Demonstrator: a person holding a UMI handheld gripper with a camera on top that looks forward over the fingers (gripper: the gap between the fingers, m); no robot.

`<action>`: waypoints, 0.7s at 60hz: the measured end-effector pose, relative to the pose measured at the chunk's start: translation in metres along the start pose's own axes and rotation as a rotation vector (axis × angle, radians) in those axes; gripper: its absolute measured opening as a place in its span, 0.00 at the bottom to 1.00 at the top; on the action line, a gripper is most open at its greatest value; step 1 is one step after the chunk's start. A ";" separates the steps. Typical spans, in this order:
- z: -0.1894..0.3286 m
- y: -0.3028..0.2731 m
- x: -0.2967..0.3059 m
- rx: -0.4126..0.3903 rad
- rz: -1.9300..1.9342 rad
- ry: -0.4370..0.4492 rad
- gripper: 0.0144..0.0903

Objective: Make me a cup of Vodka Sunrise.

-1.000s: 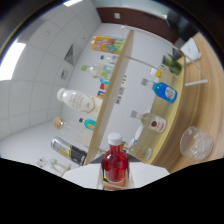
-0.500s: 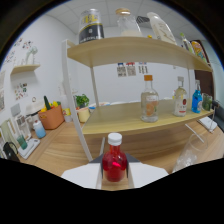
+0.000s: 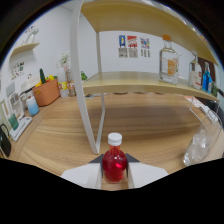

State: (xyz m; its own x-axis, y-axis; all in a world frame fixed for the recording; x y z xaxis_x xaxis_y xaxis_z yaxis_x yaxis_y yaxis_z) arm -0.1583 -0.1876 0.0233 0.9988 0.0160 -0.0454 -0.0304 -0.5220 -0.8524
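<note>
The gripper (image 3: 115, 172) is closed on a small round bottle of red liquid with a white cap (image 3: 114, 162), both fingers pressing its sides, the bottle upright at the lower centre of the frame. The clear glass cup (image 3: 198, 146) stands on the wooden table (image 3: 145, 125) at the lower right, ahead and to the right of the fingers. Pouring would likely mean carrying the bottle rightward over it.
</note>
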 end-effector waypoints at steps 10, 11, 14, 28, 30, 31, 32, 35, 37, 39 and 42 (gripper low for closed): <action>0.001 0.004 0.000 -0.023 -0.013 0.003 0.28; 0.001 0.004 0.000 -0.023 -0.015 0.003 0.28; 0.000 0.005 -0.001 -0.026 -0.017 0.002 0.29; -0.017 0.022 -0.012 -0.101 -0.016 -0.061 0.71; -0.024 0.019 -0.015 -0.093 -0.017 -0.089 0.87; -0.027 0.017 -0.016 -0.086 -0.020 -0.098 0.94; -0.031 0.015 -0.016 -0.081 -0.025 -0.104 0.94; -0.044 0.007 -0.013 -0.060 -0.041 -0.103 0.93; -0.053 0.000 -0.011 -0.043 -0.052 -0.101 0.93; -0.062 -0.007 -0.010 -0.025 -0.061 -0.104 0.93; -0.077 -0.016 -0.007 -0.006 -0.063 -0.112 0.93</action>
State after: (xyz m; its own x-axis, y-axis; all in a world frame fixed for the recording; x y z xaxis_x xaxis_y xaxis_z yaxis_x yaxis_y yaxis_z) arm -0.1623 -0.2450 0.0772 0.9884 0.1436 -0.0502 0.0326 -0.5223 -0.8521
